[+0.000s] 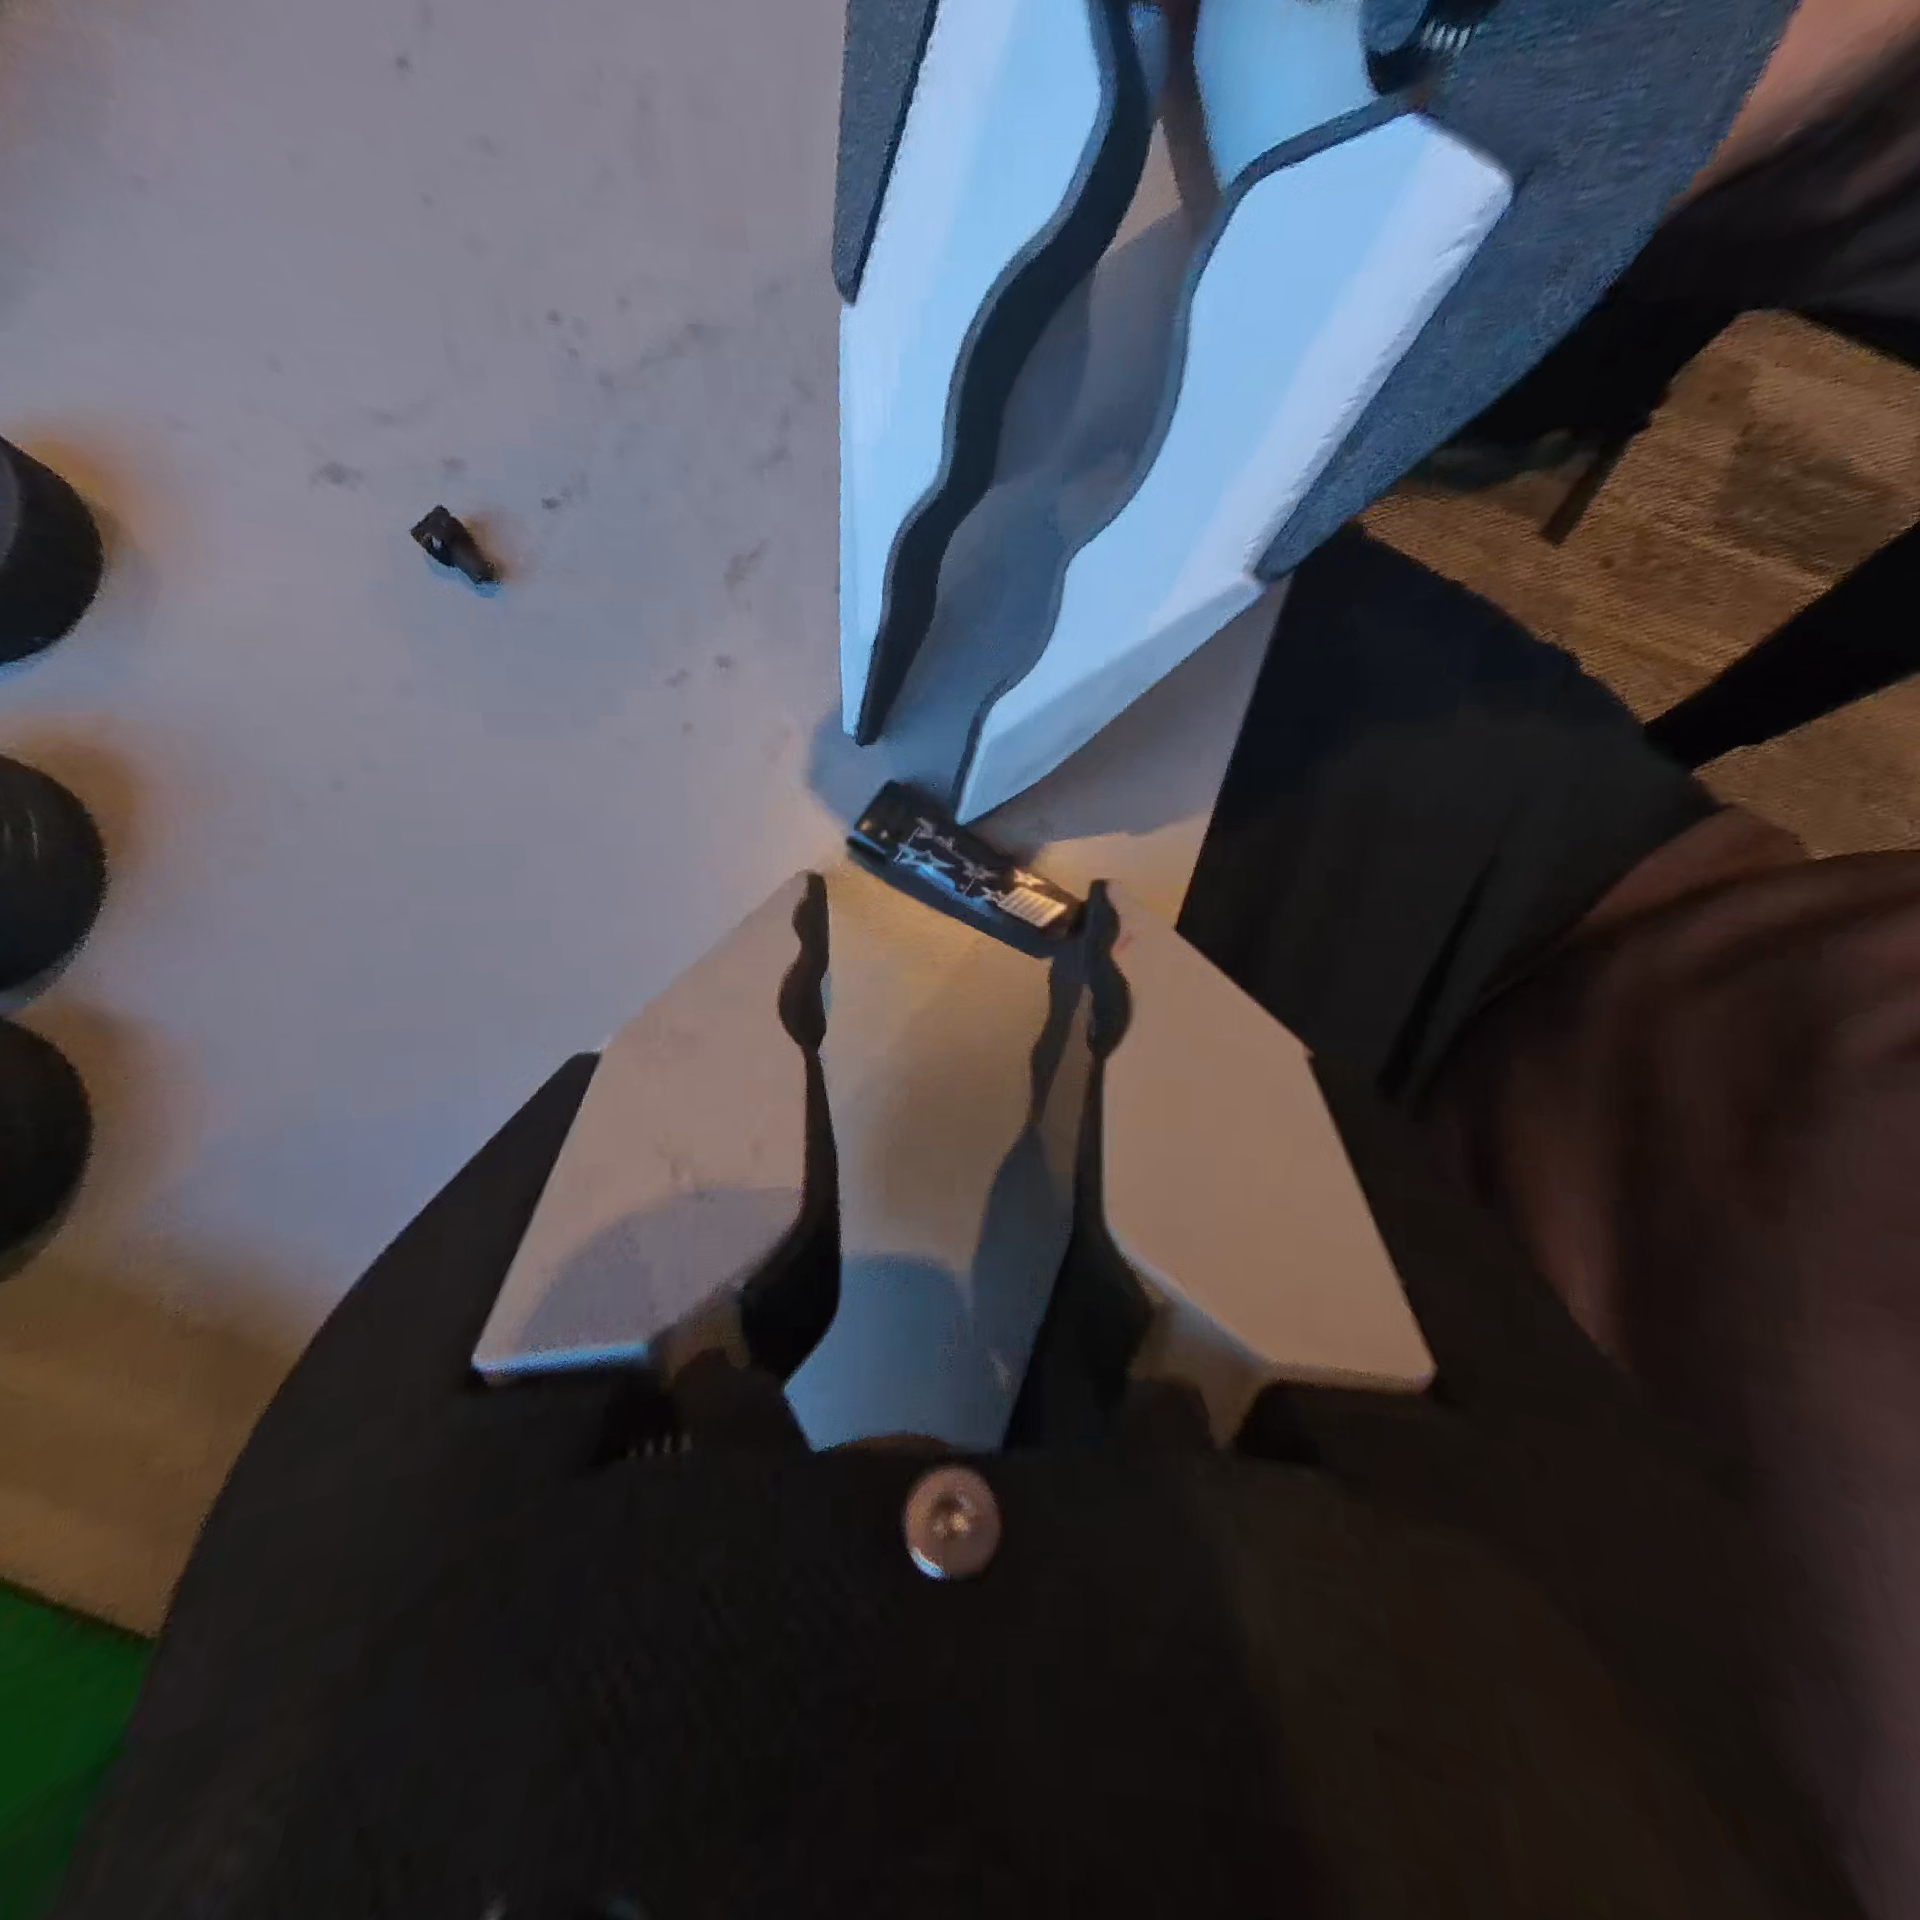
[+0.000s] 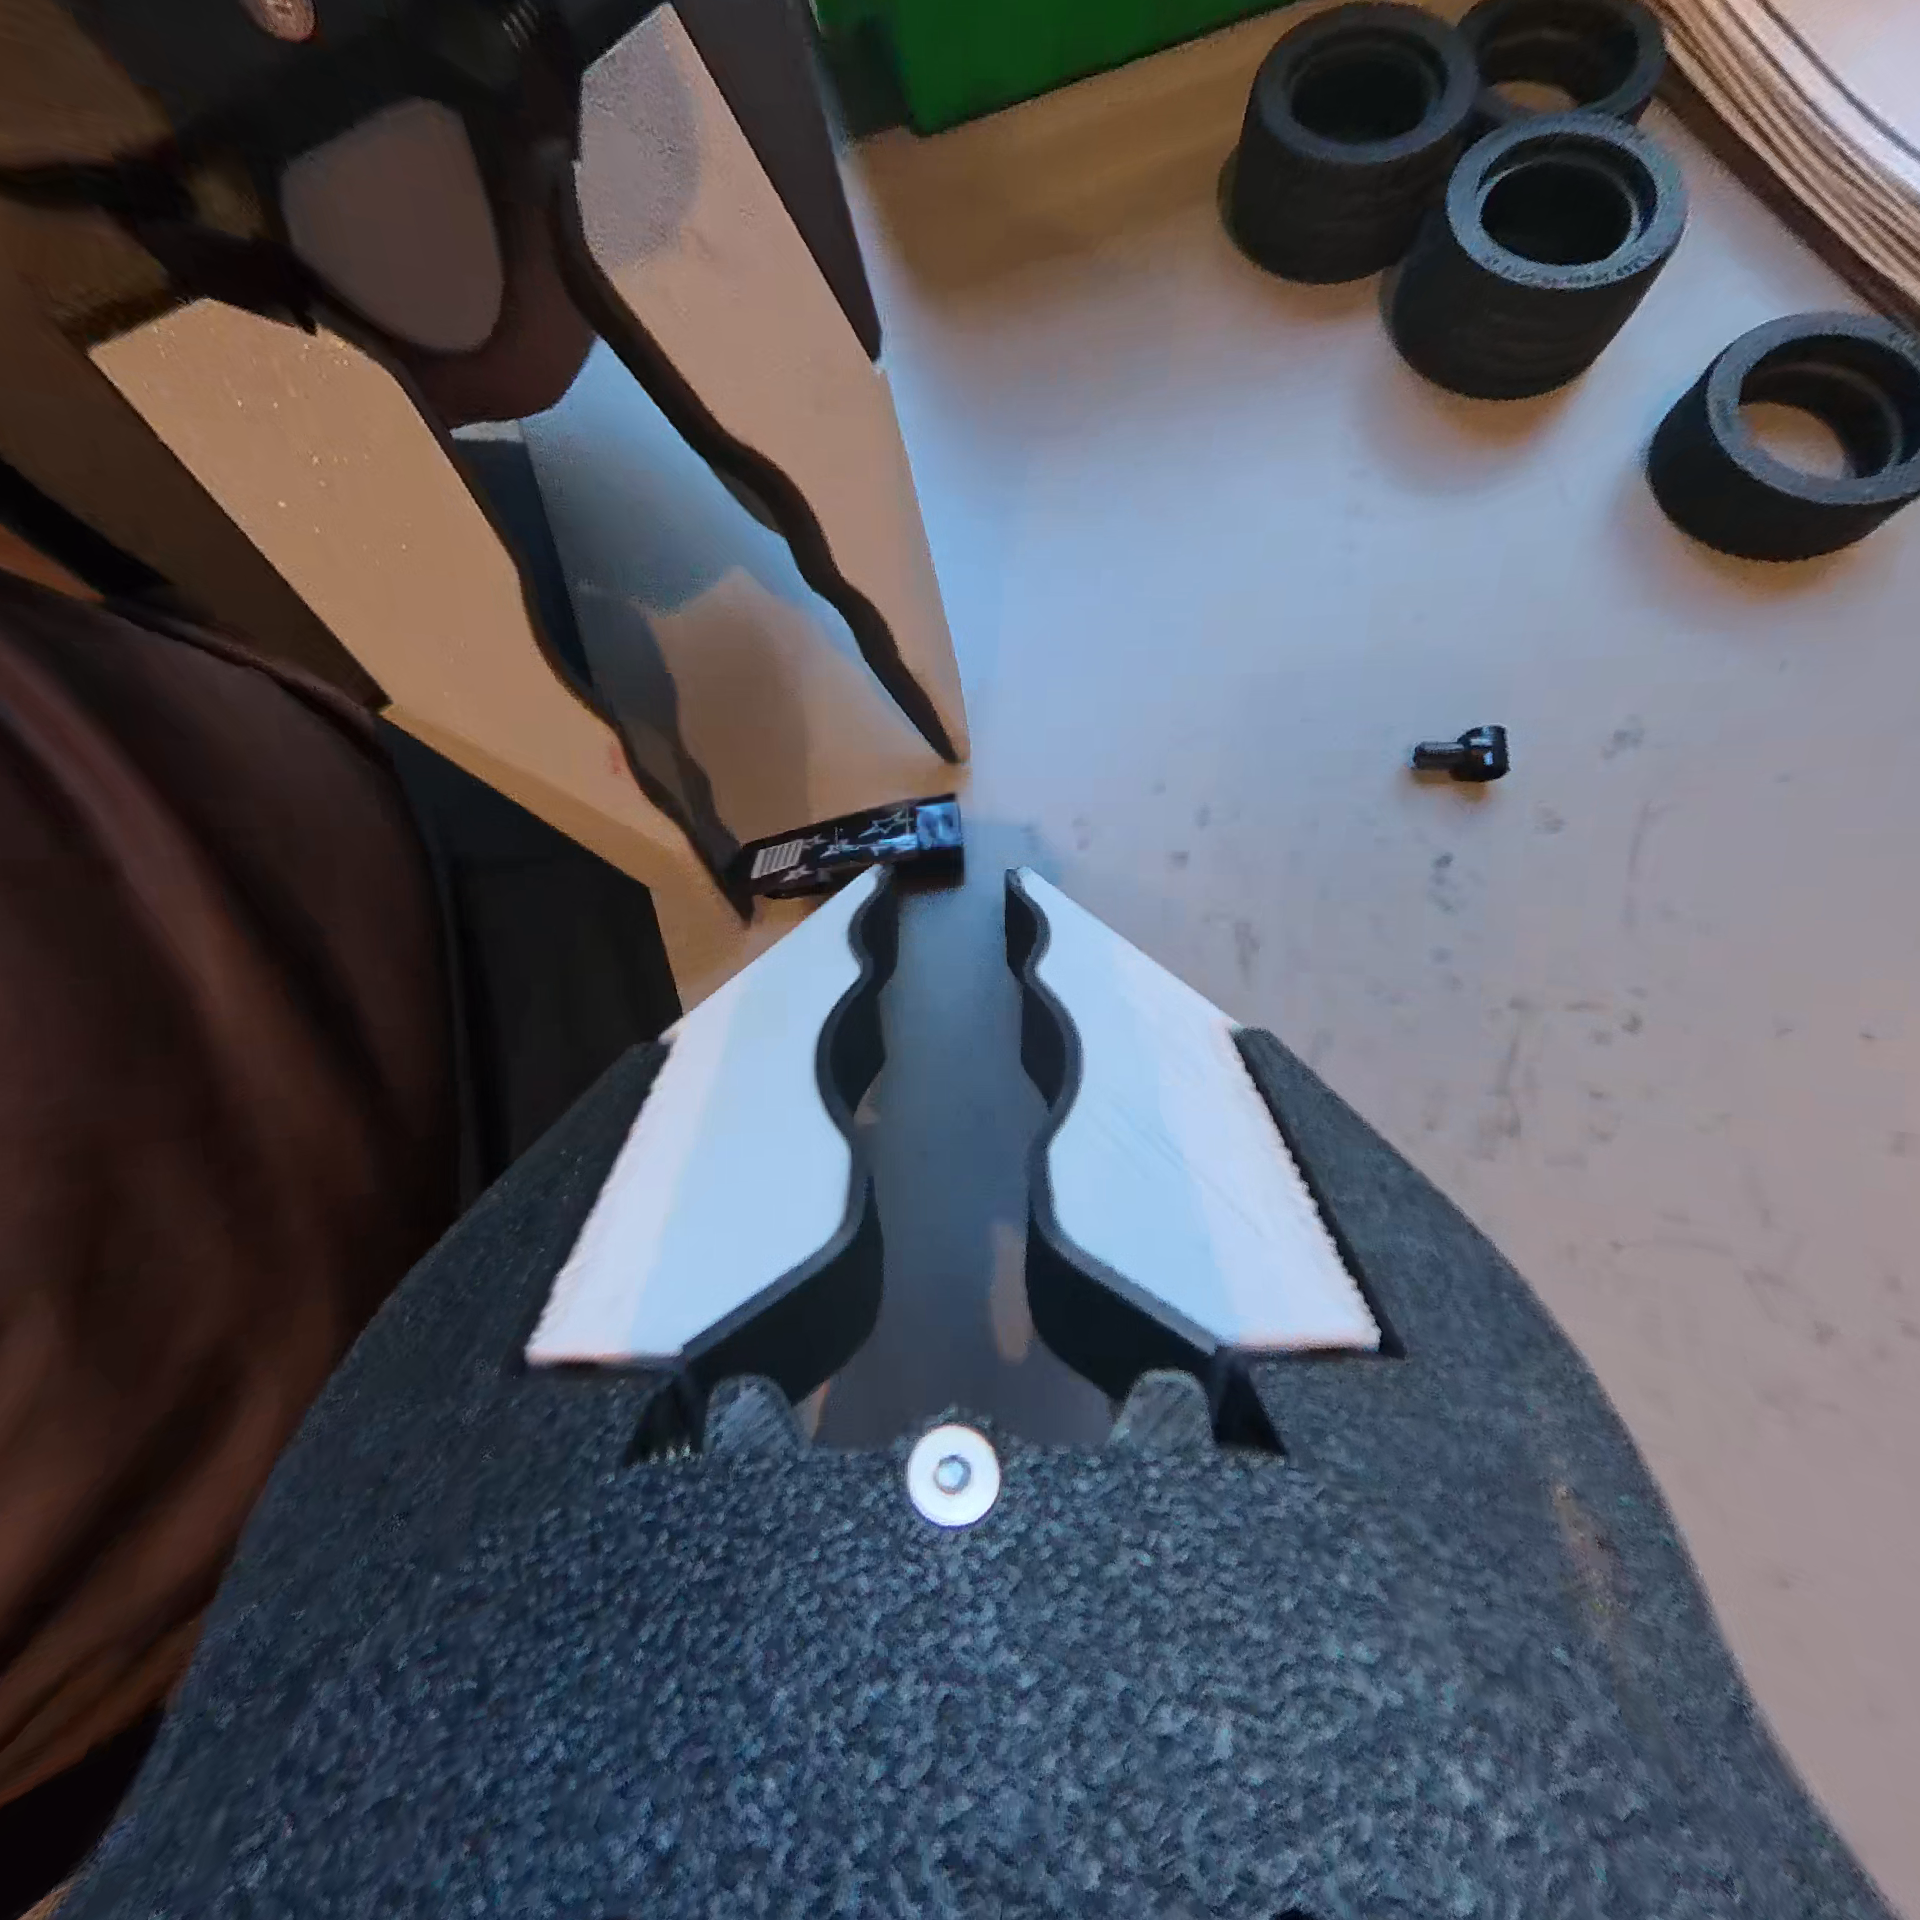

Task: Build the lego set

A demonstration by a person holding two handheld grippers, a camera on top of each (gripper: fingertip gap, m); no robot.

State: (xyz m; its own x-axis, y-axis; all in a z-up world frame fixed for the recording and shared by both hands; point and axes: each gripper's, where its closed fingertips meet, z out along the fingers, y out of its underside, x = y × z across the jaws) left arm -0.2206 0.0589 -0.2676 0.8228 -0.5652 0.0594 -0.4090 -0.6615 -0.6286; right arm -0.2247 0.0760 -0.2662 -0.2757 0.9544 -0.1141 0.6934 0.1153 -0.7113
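Observation:
A small black lego piece with white printed marks lies flat on the pale table, between the tips of both grippers. My left gripper is open, and its right fingertip touches one end of the piece. My right gripper is open with a narrow gap. Its left fingertip is at the other end of the piece. In the left wrist view the right gripper comes in from above. Neither gripper holds the piece.
A tiny black pin lies alone on the table and also shows in the left wrist view. Several black rubber tyres stand at the far side. A green object sits behind them. A person's dark clothing is close by. Left and right tips are no more than a few centimetres apart.

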